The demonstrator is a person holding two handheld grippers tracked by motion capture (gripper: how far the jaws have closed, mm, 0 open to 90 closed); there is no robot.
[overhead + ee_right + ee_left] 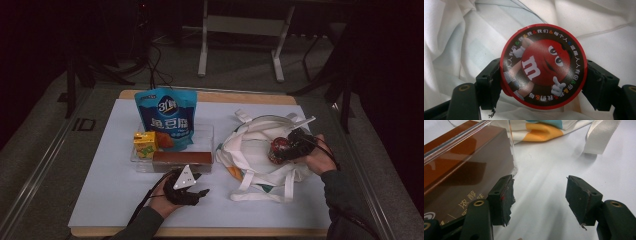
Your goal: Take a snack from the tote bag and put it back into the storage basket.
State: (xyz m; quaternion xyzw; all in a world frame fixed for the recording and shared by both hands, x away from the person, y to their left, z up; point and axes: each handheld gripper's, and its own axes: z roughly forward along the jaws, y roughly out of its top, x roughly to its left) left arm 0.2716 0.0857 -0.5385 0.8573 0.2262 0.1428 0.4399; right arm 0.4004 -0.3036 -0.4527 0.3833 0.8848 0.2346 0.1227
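Now right claw (544, 82) clamped on round red candy tin (543, 66), pads at opposite rim edges, lid facing camera; tin poised over mouth of white tote bag (260, 155), likely for dropping inside. Left claw (539, 200) gaping, nothing between pads, resting on worktop (110, 190); brown box (461, 177) in clear tray (469, 135) just beside one pad, probably next pick.

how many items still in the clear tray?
3: blue pouch standing at the back, yellow carton at the front left, brown box along the front edge. Something smaller could be hidden behind the pouch.
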